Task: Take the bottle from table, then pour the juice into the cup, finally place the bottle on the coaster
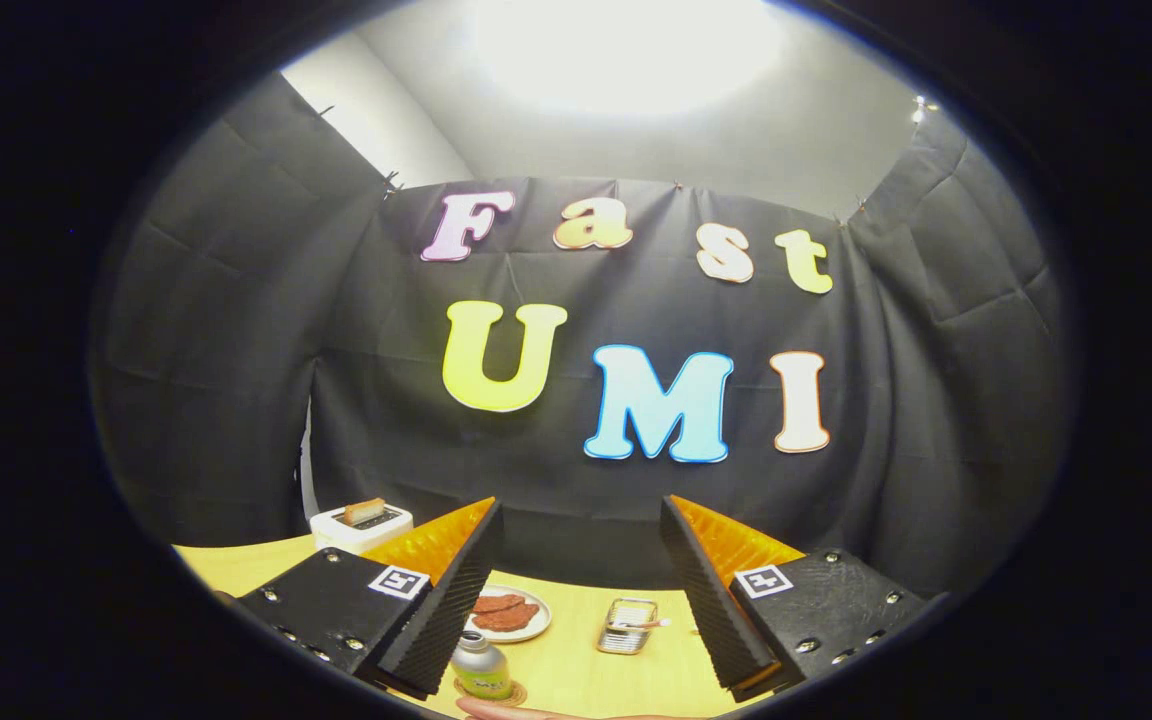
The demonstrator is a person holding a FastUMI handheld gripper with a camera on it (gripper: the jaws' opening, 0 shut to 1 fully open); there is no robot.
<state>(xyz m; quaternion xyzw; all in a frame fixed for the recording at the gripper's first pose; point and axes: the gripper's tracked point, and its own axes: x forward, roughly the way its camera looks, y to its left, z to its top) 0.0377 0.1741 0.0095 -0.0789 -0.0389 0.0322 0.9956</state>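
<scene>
Gripper view has the gripper (581, 600) raised, its jaws released and spread wide with nothing between them. Nearest, at about 6 o'clock, lies something pale that may be a hand (526, 711); I cannot be sure. Just past it, close by the left finger's tip at 7 o'clock, stands the bottle (481, 667): short, silver shoulder and cap, yellow-green label, upright on a round brown coaster (514, 694). The bottle resting on the coaster hints that the task is at its finish, or else not yet begun; I cannot tell which, and I see no cup. If a grasp is next, the fingers must drop and swing left to straddle the bottle. Further off, at 12 o'clock between the fingers, sits a small tin (627, 626), at 11 a plate (506, 613) of reddish food, and beyond at 10 a white toaster (360, 526) on the table (576, 670)
</scene>
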